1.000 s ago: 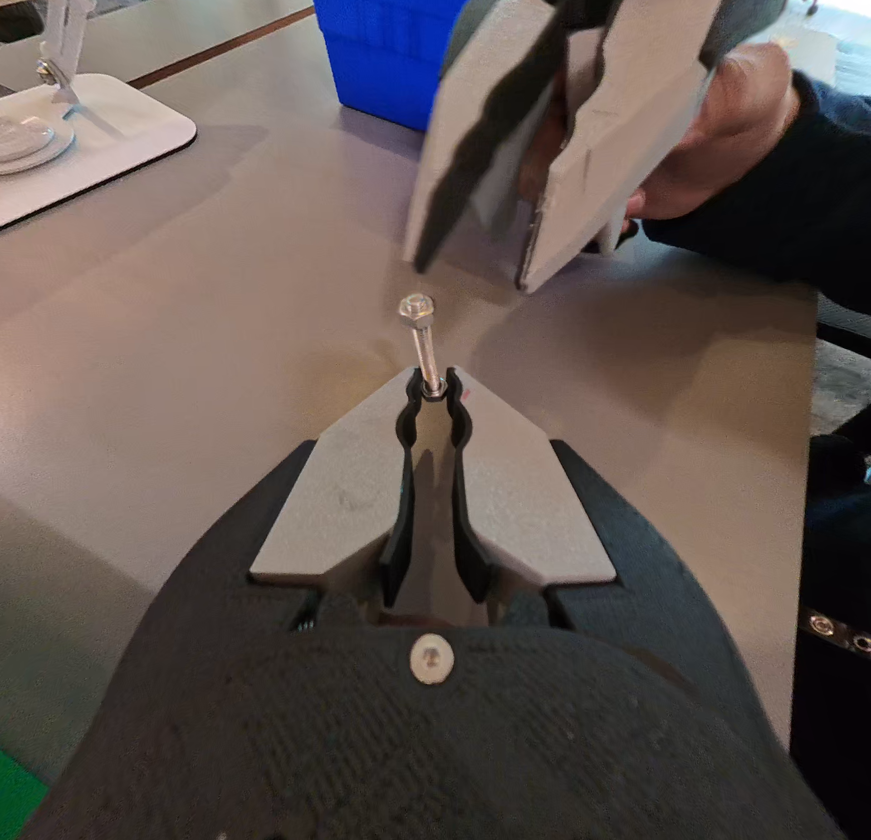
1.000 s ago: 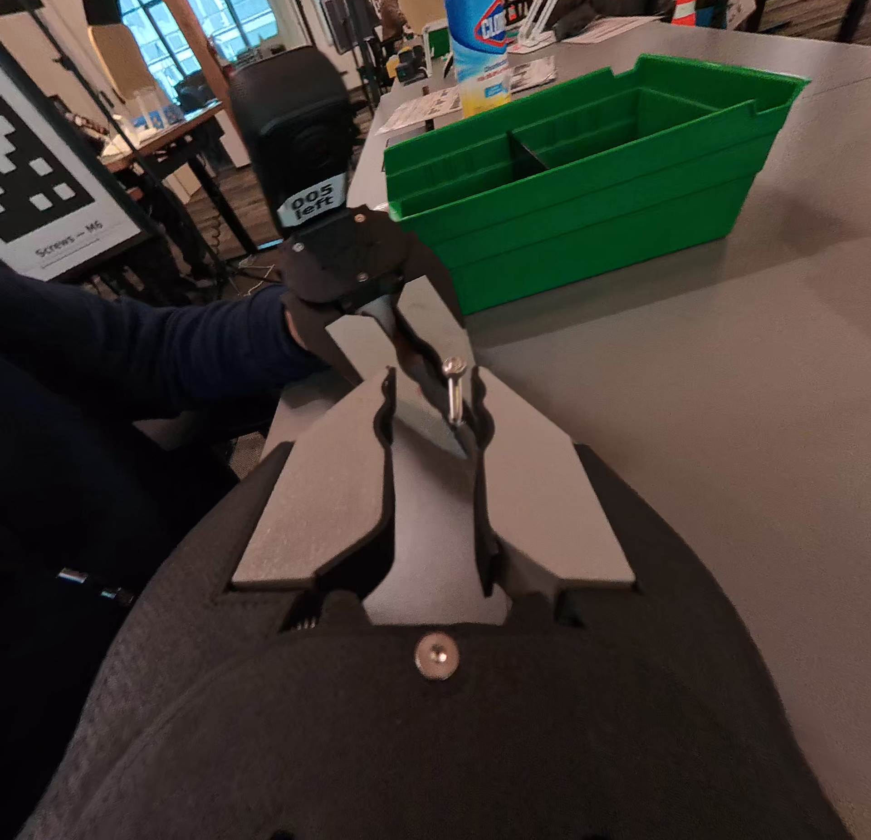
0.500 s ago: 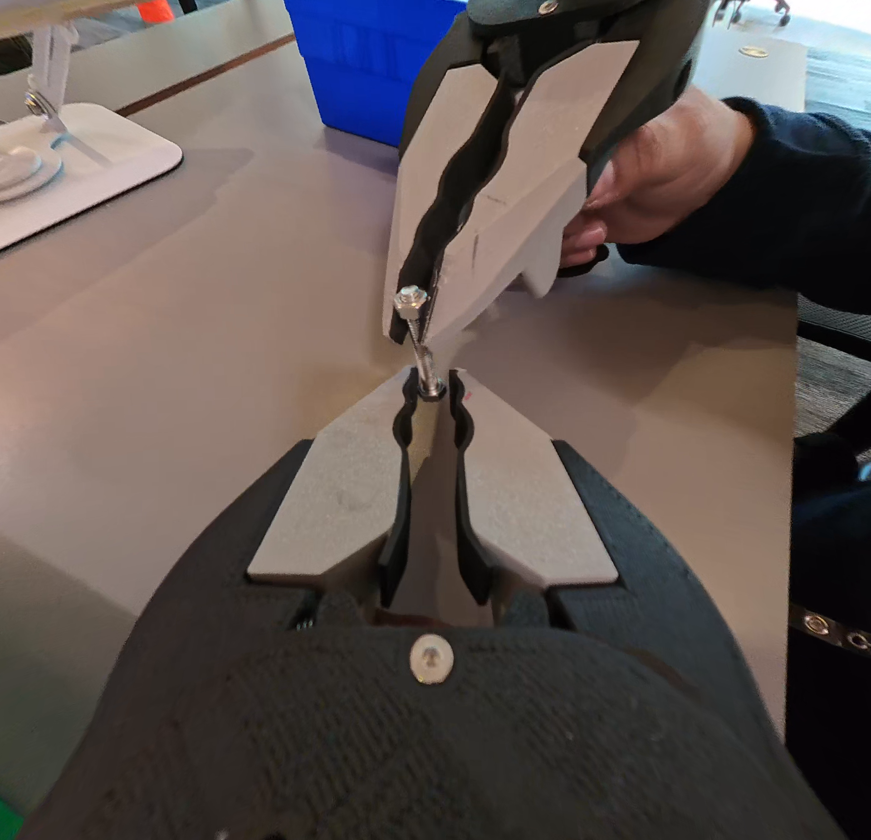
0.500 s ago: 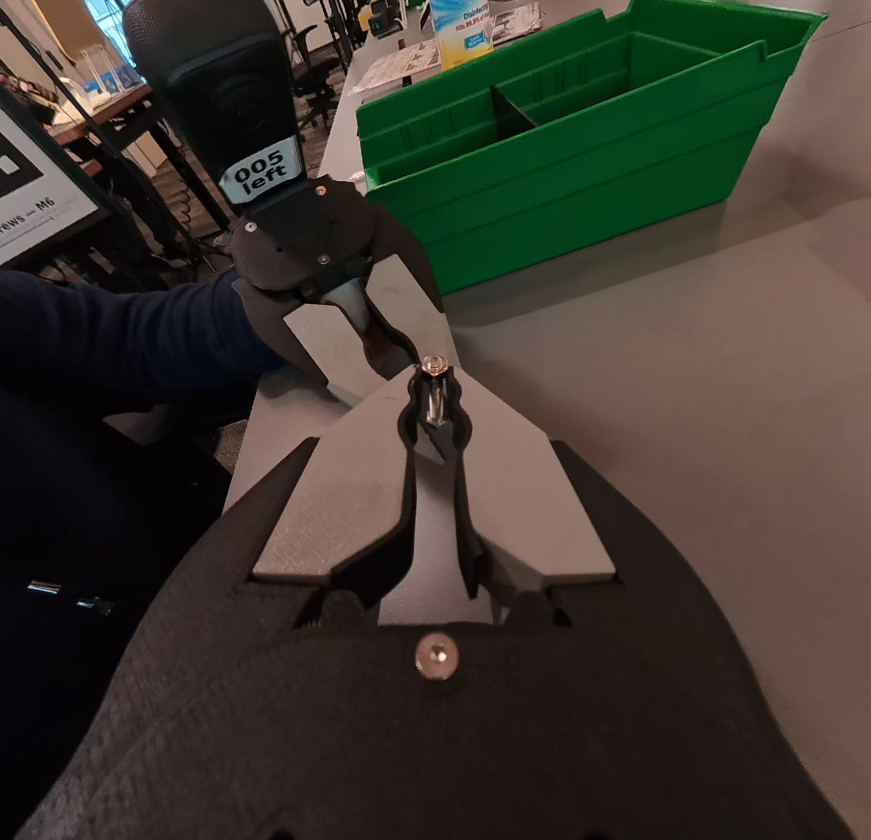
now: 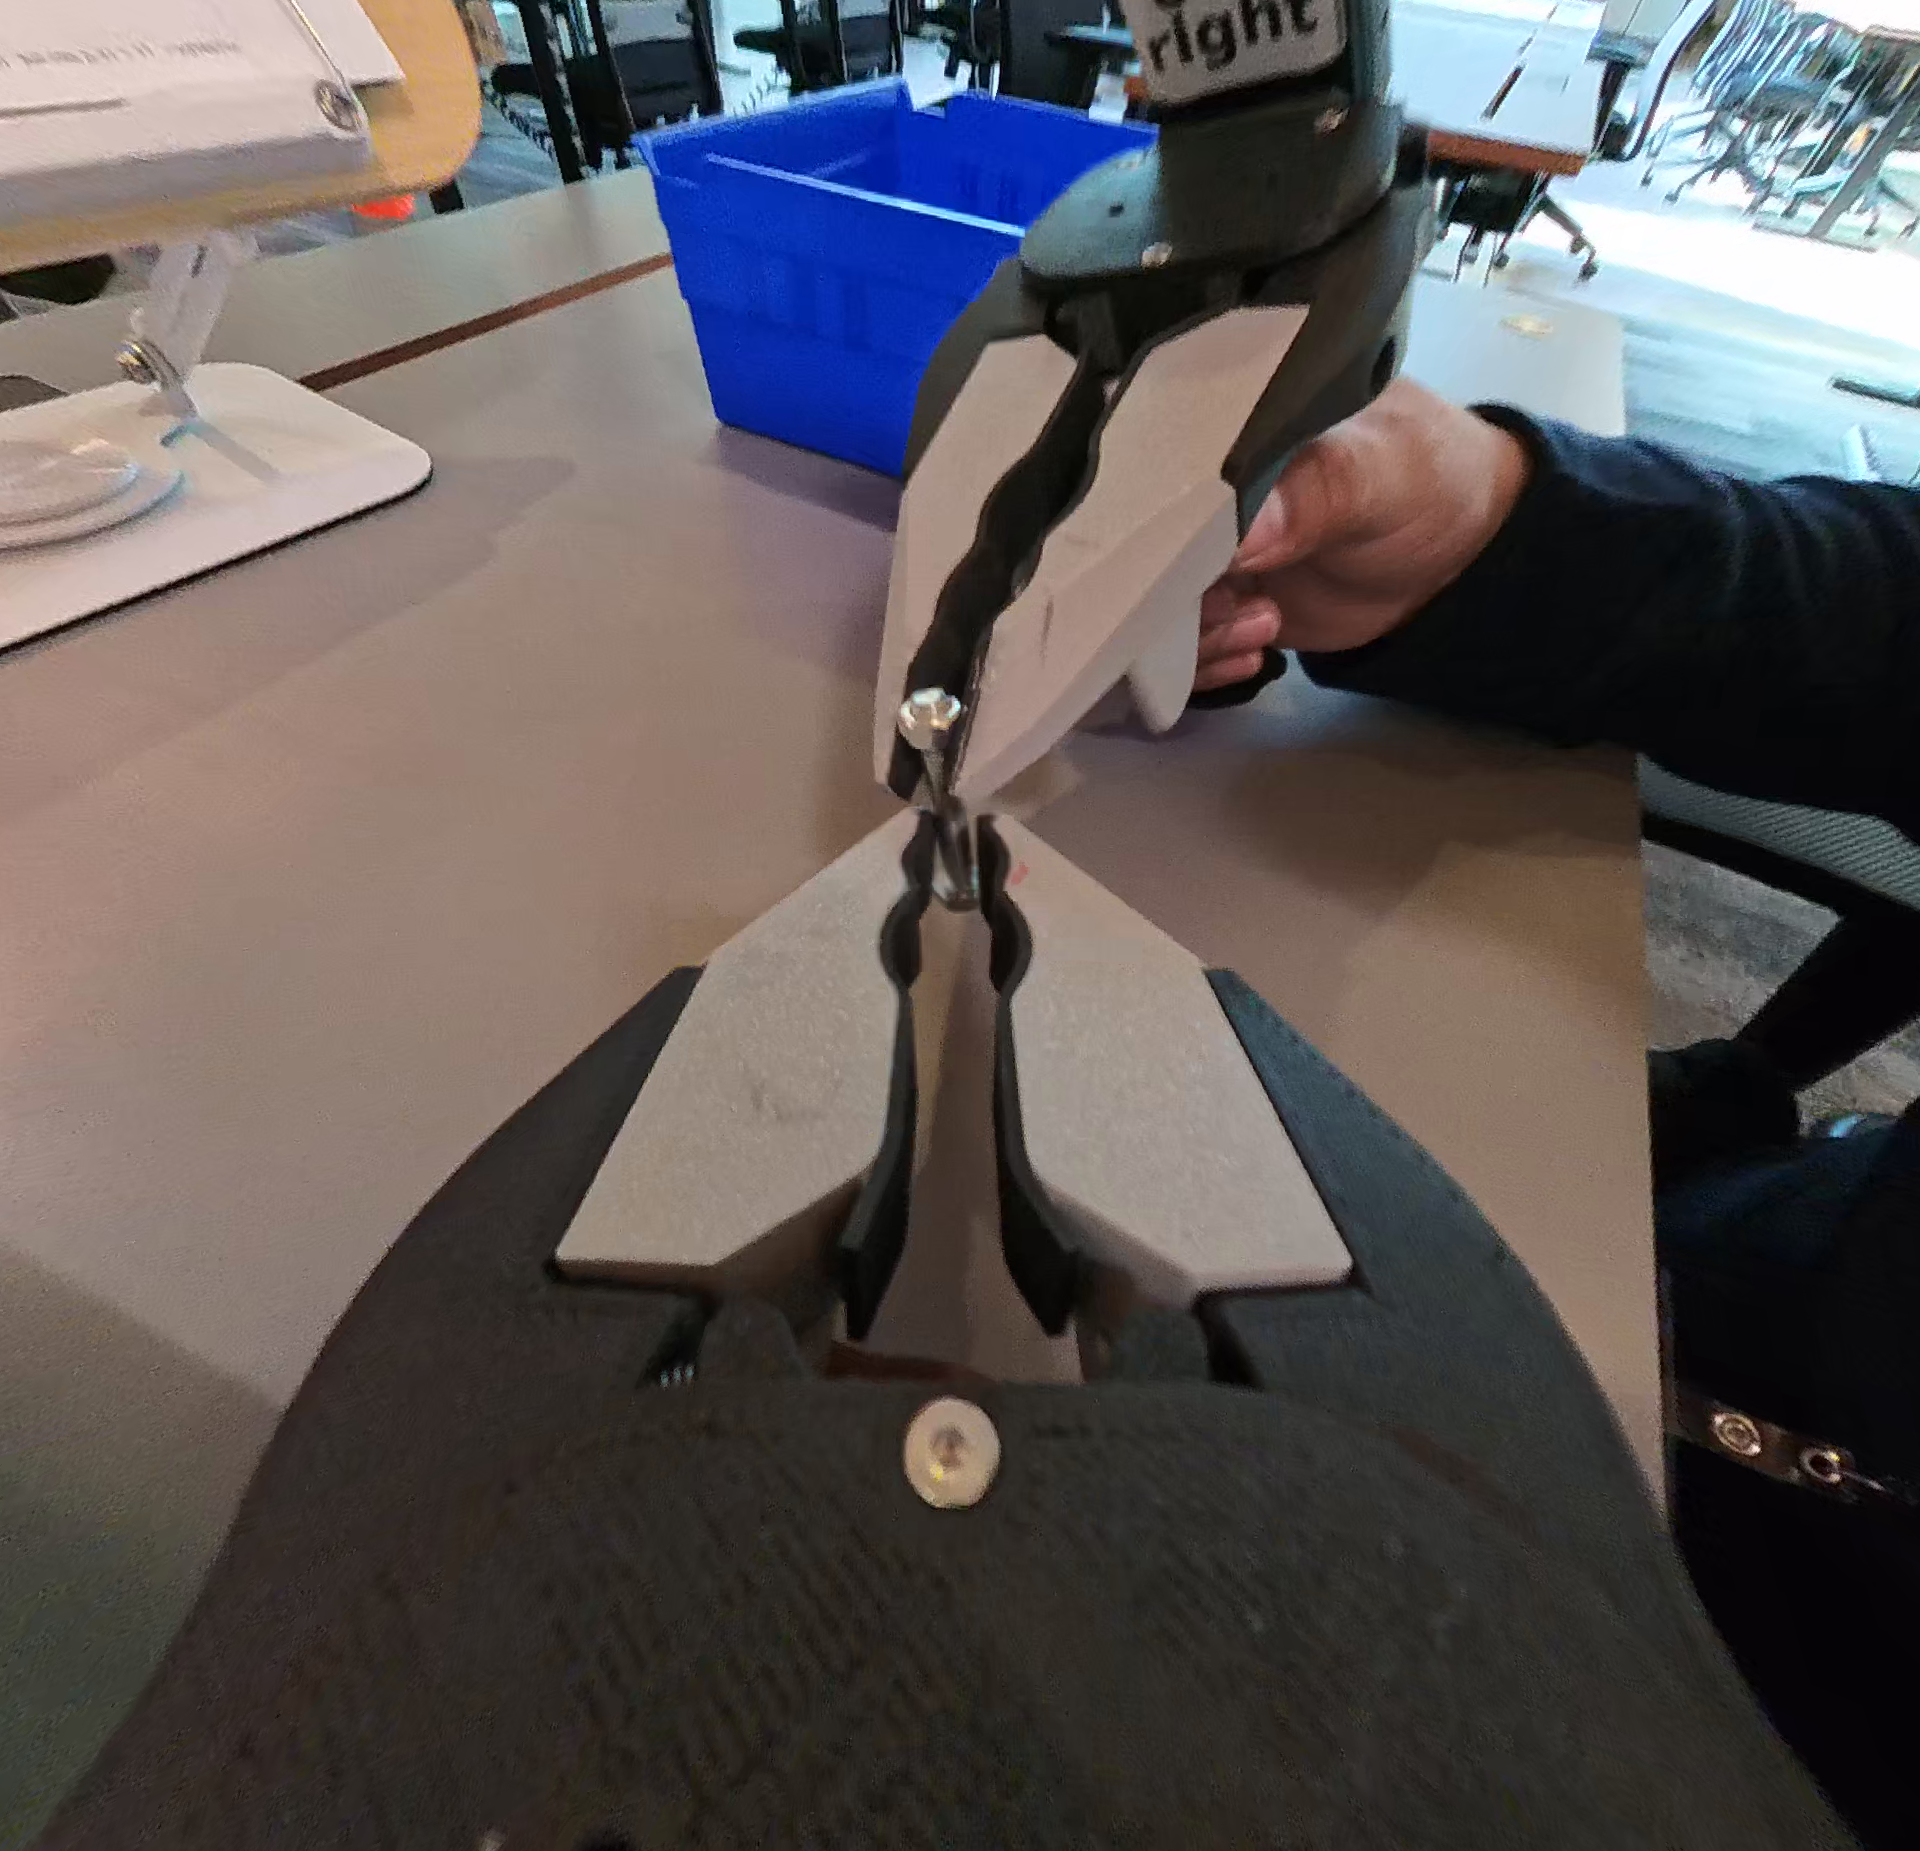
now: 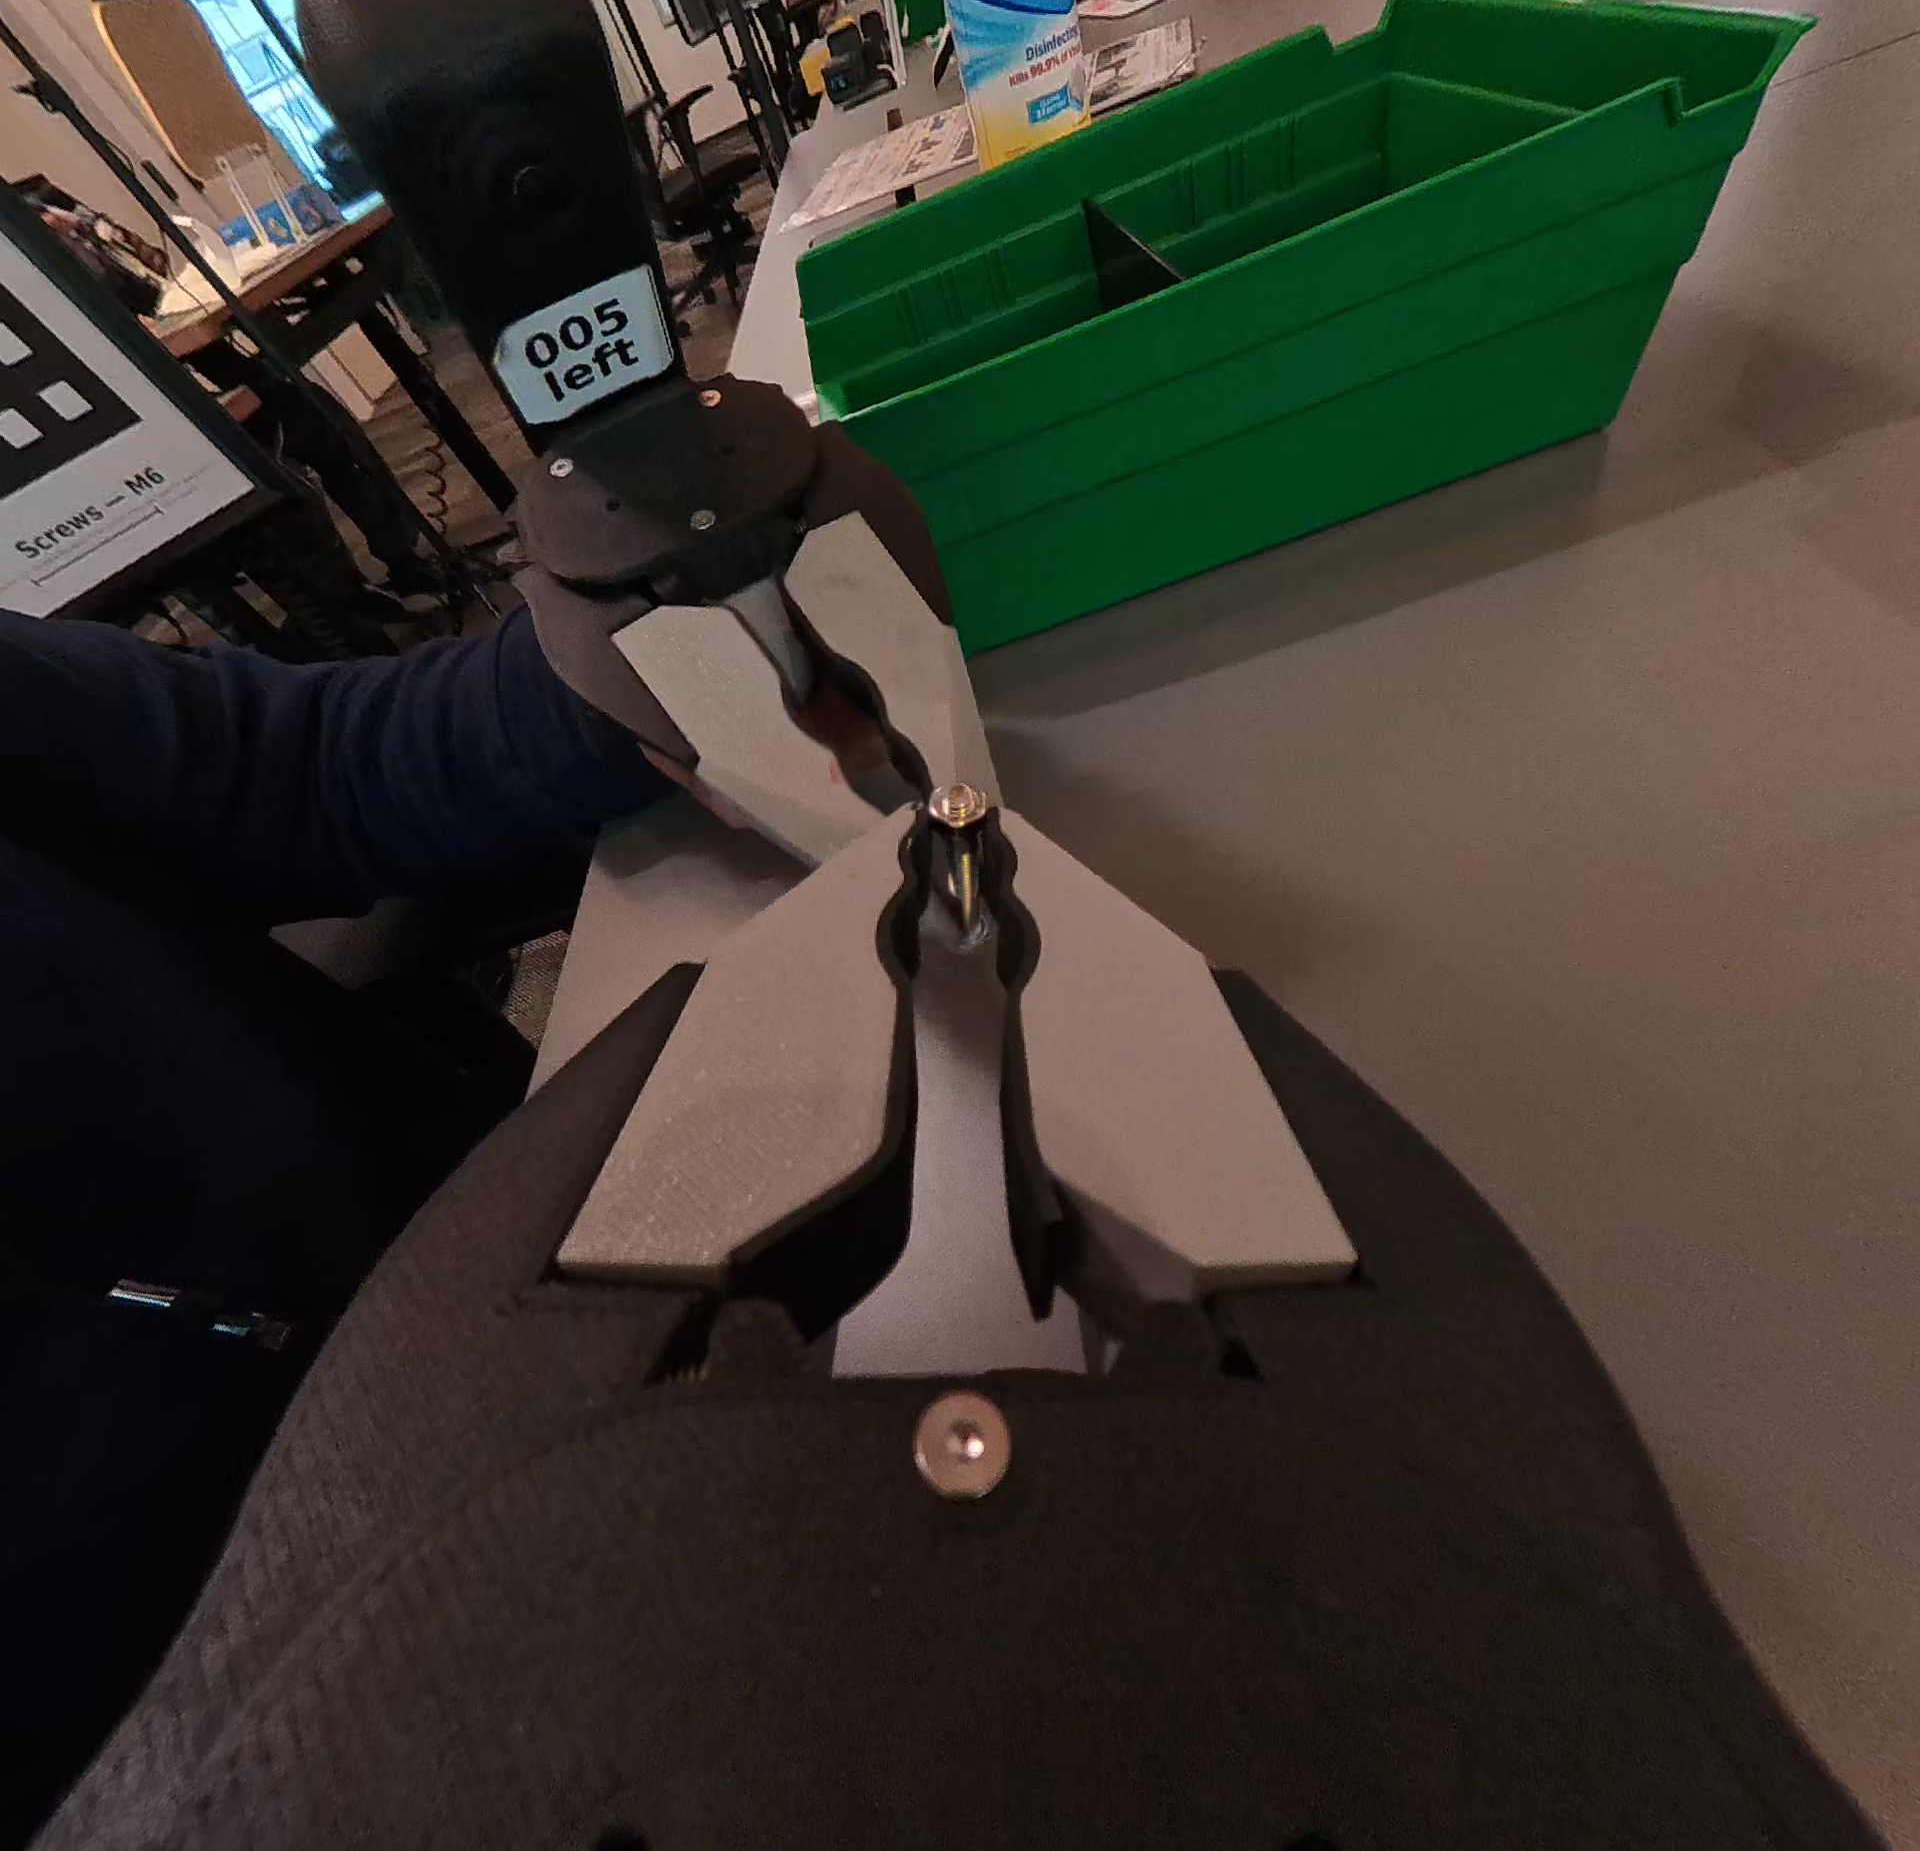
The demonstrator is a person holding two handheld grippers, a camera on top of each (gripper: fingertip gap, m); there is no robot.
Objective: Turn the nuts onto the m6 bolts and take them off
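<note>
A silver M6 bolt (image 5: 928,712) stands nearly upright above the grey table (image 5: 416,814), head up. A nut (image 5: 956,882) sits on its lower end. My left gripper (image 5: 951,861) is shut on the nut. My right gripper (image 5: 932,775) comes down from above and is shut on the shank just under the head. In the right wrist view the bolt (image 6: 958,806) lies between my right gripper's (image 6: 958,851) tips, with the nut (image 6: 971,931) below. The left gripper (image 6: 920,778) reaches in from the left, its tips hidden behind the bolt.
A blue bin (image 5: 831,274) stands behind the grippers. A white stand base (image 5: 208,471) is at the far left. A green divided bin (image 6: 1299,367) and a spray bottle (image 6: 1013,35) sit farther back. The table's edge (image 5: 1642,970) runs close on the right. Only a small space, under 4 cm, lies between the two pairs of fingers.
My right gripper came down from above the bolt, with its jaws open, and closed on the shank under the head. My left gripper kept hold of the nut.
</note>
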